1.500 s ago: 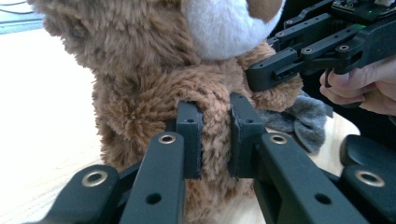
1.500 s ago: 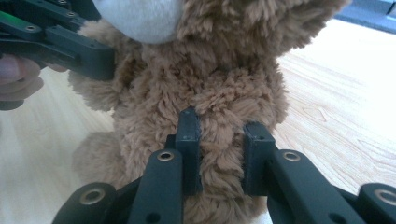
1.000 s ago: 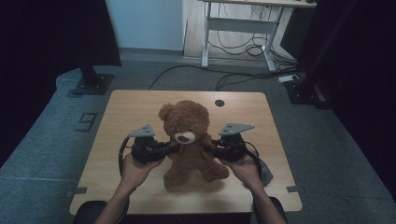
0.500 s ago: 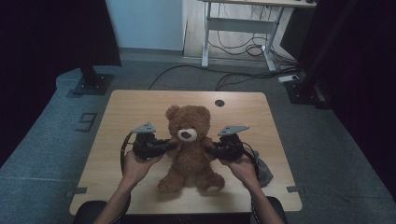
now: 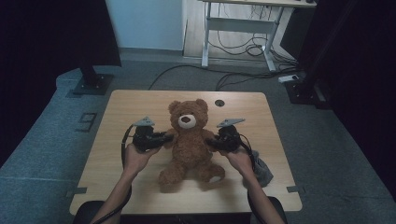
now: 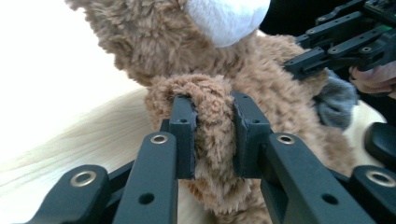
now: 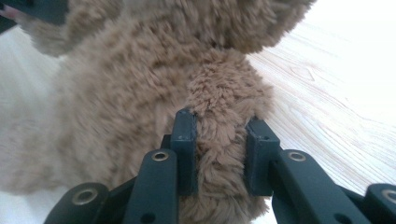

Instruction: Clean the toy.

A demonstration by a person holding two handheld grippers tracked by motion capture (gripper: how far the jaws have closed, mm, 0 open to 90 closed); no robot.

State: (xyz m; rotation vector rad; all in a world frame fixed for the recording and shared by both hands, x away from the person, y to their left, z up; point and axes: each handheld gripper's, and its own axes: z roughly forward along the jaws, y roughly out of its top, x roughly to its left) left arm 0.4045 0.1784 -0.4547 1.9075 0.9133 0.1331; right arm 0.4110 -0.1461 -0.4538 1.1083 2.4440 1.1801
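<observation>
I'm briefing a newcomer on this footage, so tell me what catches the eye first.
A brown teddy bear sits upright mid-table on the light wooden table, facing the person. The left gripper and right gripper flank it, each clamped on one of its arms, jaws just easing wider; close up, the left gripper's pads press into the fur. A grey cloth lies by the right hand.
</observation>
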